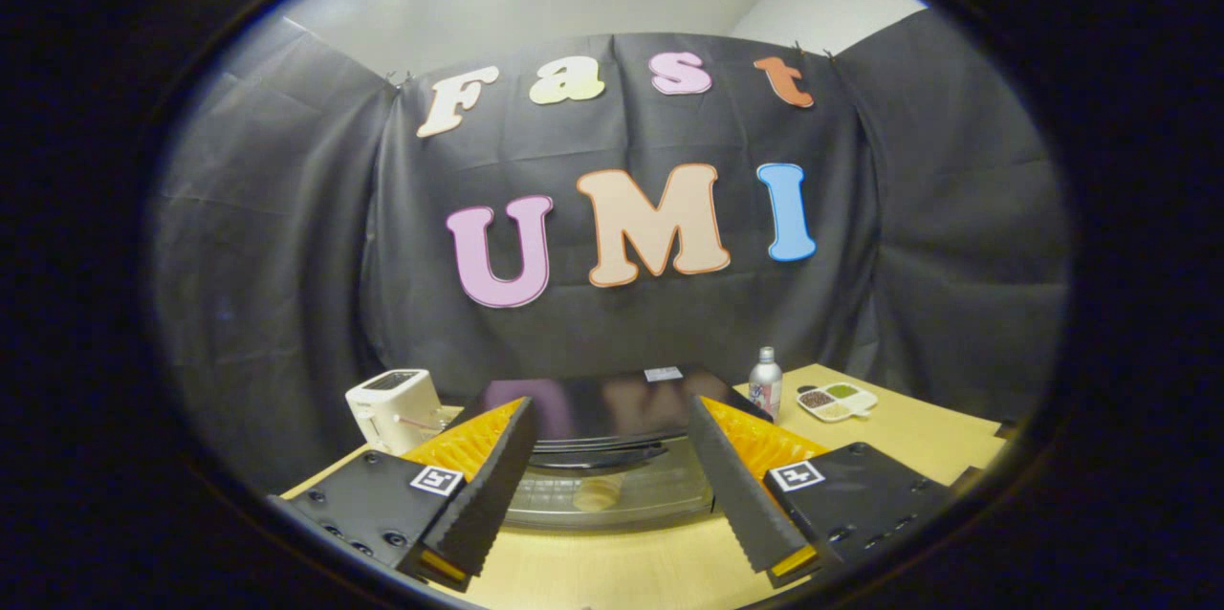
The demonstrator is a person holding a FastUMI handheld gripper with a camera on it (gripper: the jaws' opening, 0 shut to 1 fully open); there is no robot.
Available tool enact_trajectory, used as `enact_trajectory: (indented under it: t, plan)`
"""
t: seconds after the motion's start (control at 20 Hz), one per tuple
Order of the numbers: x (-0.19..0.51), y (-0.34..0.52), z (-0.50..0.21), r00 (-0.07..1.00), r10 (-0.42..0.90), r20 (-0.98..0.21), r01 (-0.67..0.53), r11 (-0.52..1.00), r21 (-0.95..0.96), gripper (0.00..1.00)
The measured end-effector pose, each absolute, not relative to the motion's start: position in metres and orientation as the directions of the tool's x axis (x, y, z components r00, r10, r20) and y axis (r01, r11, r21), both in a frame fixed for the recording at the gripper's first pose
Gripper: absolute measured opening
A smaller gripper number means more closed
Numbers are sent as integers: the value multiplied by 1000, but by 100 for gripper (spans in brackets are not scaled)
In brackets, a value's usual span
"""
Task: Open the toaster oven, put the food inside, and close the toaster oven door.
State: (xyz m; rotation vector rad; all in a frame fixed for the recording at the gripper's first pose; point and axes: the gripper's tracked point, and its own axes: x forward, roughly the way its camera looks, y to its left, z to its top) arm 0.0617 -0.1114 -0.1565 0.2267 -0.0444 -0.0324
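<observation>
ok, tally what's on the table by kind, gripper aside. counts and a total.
Toaster oven, door shut, food visible through the glass: 1
White pop-up toaster: 1
Bottle: 1
Divided snack dish: 1
Total: 4
The gripper has its jaws open, spread just ahead of the oven door and holding nothing.

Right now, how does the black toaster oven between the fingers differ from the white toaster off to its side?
The toaster oven is black, wide and low, with a glass front door that looks shut, food showing dimly behind it; the white toaster is small, boxy and taller than wide, with slots on top. The oven sits just ahead of the open gripper, between its fingers; the toaster stands outside them. Both rest on the wooden table.
</observation>
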Motion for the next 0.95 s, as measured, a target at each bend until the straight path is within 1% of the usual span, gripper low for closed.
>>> enact_trajectory:
  t: [0.1,0.45,0.95]
  plan:
    - [57,-109,-153,998,-31,54,18,974,224,100]
    - [54,-99,-157,999,-12,43,3,978,210,100]
    - [53,-101,-168,1000,-16,20,12,980,199,100]
